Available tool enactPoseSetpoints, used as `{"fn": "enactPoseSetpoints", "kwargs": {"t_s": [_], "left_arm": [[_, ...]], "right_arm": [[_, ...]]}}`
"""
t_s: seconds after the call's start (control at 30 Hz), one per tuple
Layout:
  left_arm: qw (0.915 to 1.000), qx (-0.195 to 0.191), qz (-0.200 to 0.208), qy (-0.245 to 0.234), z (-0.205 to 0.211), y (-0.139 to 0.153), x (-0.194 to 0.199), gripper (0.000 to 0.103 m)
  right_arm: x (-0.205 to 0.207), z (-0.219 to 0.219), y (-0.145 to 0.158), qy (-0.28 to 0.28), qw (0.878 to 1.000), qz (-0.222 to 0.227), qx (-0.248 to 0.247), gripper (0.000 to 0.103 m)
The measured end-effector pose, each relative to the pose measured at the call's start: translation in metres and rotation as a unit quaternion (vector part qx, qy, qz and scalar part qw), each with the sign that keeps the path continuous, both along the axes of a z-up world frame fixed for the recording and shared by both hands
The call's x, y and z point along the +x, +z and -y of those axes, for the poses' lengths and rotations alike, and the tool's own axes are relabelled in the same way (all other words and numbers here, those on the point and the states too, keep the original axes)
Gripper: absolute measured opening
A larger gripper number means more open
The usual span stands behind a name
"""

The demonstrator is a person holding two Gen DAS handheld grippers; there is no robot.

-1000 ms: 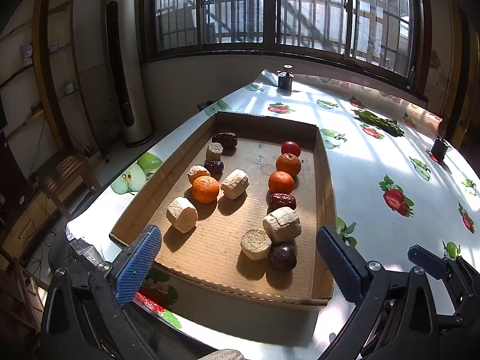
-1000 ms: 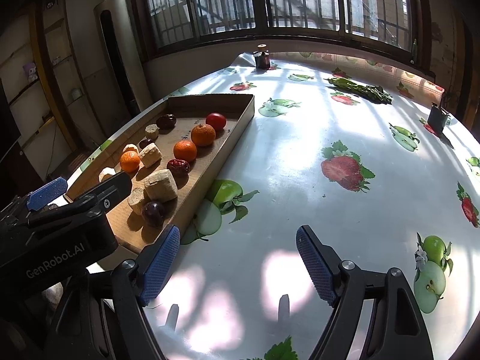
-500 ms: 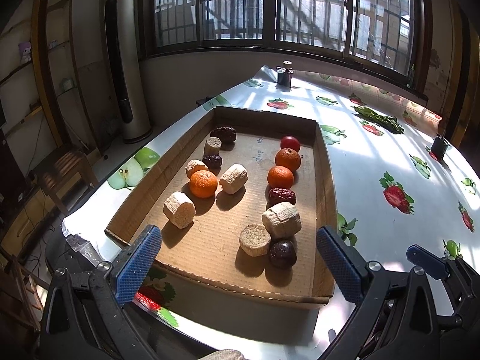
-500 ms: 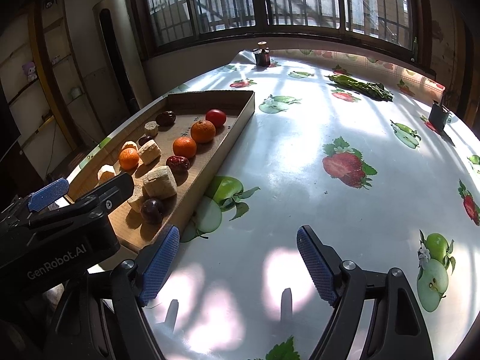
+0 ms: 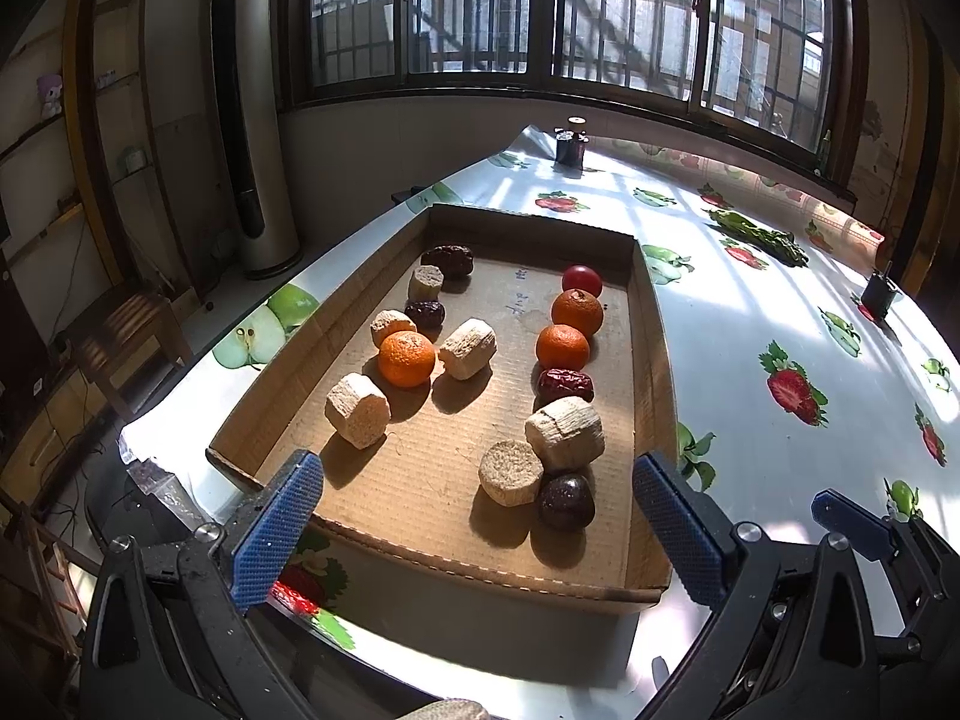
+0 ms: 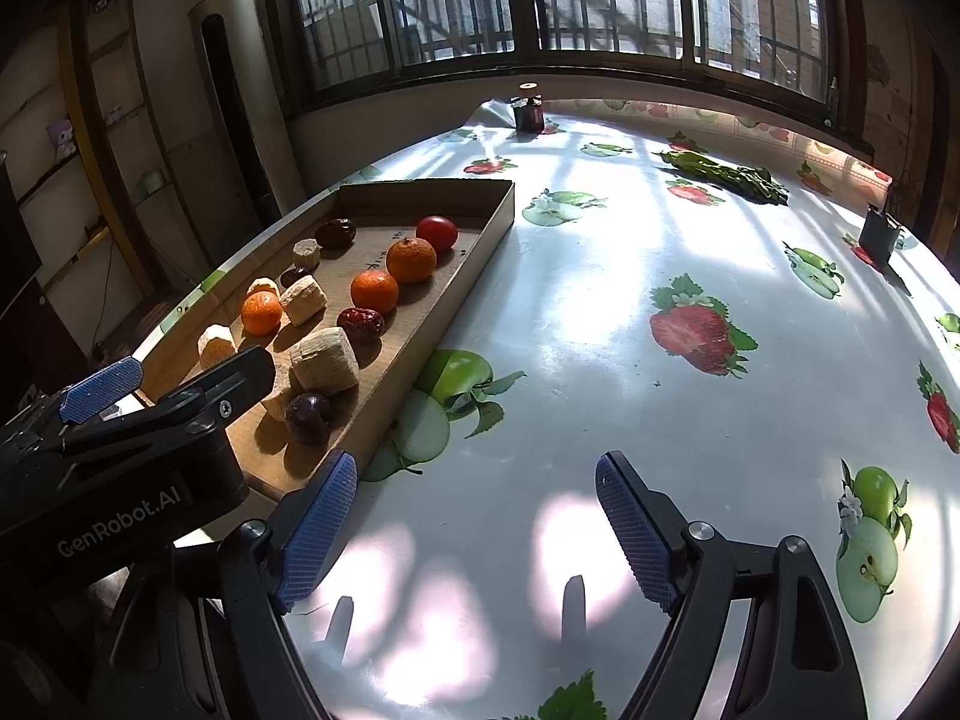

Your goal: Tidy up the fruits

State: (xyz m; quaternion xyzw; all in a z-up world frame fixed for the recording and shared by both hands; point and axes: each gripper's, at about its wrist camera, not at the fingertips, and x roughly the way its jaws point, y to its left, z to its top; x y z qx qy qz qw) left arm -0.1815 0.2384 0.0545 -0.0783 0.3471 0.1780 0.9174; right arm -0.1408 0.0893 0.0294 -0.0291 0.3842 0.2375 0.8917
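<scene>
Three oranges sit among dates and pale cut chunks in the cardboard tray on the counter, just beyond my left gripper, whose fingers are spread wide, holding nothing. My right gripper hovers right of the tray, fingers spread over bare cloth.

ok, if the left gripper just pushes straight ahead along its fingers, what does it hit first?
Probably the near wall of the cardboard tray, which lies just beyond the open left gripper. If it clears that, the tan cut chunk and dark plum come next. Depth is uncertain.
</scene>
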Motion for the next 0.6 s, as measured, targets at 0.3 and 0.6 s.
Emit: {"fn": "enactPoseSetpoints", "kwargs": {"t_s": [0.3,0.6], "left_arm": [[1.0000,-0.003,-0.002,0.000,-0.0018,-0.0018,-0.0004,0.103],[1.0000,-0.005,-0.002,0.000,-0.0036,-0.0005,0.0001,0.103]], "right_arm": [[-0.0002,-0.0004,-0.0001,0.000,1.000,0.000,-0.001,0.086],[-0.0025,-0.0024,-0.0006,0.004,1.000,0.005,-0.004,0.087]]}}
